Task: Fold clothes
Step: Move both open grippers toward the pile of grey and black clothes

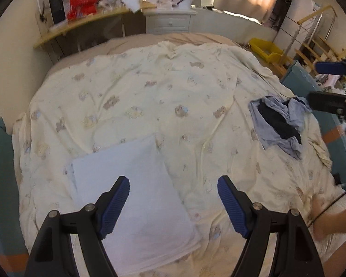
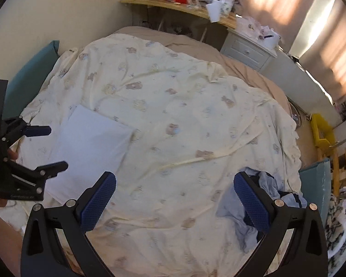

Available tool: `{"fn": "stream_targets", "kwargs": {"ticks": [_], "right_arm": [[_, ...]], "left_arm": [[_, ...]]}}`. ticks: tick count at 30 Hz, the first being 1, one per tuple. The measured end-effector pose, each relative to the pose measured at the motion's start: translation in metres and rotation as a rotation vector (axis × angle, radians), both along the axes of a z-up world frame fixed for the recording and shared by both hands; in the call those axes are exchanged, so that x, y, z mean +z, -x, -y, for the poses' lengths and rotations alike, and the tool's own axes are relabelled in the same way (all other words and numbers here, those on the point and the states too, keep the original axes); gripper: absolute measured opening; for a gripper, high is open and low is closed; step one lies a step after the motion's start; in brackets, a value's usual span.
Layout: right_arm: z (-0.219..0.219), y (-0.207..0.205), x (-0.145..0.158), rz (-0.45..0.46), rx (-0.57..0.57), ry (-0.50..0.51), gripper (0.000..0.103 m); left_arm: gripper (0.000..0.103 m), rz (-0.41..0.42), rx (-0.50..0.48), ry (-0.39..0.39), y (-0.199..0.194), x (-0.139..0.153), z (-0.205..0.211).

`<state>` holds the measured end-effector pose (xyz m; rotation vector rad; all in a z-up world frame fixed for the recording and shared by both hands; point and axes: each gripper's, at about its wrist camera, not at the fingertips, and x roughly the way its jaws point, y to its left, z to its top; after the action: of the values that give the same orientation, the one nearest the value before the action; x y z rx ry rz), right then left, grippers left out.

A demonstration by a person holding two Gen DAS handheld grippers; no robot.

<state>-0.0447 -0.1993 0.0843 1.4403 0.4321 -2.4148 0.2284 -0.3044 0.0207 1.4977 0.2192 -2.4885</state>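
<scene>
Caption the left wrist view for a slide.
Open left gripper above a folded white cloth on the bedspread; crumpled blue clothes wait near the right gripper.

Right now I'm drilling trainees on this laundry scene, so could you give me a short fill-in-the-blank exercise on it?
1. The white folded cloth lies flat on the ____.
2. The crumpled blue clothes are still ____.
3. The left gripper and the right gripper both stand ____, holding nothing.
4. Beyond the bed's right edge sits a bin coloured ____.

Missing words: bed; unfolded; open; yellow
</scene>
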Motion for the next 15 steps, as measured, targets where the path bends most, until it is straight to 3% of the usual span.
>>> {"fn": "stream_targets", "kwargs": {"ticks": [4, 7, 11, 15], "right_arm": [[-0.062, 0.000, -0.023, -0.010, 0.031, 0.009, 0.103], [-0.111, 0.004, -0.042, -0.002, 0.024, 0.009, 0.103], [-0.177, 0.022, -0.048, 0.050, -0.049, 0.134, 0.103], [-0.233, 0.042, -0.061, 0.128, -0.112, 0.271, 0.103]], "left_arm": [[0.079, 0.086, 0.042, 0.028, 0.051, -0.026, -0.048], [0.079, 0.073, 0.070, 0.019, 0.098, -0.019, -0.077], [0.079, 0.075, 0.110, 0.035, 0.153, -0.003, -0.123], [0.079, 0.034, 0.171, 0.167, 0.188, 0.004, -0.170]]}}
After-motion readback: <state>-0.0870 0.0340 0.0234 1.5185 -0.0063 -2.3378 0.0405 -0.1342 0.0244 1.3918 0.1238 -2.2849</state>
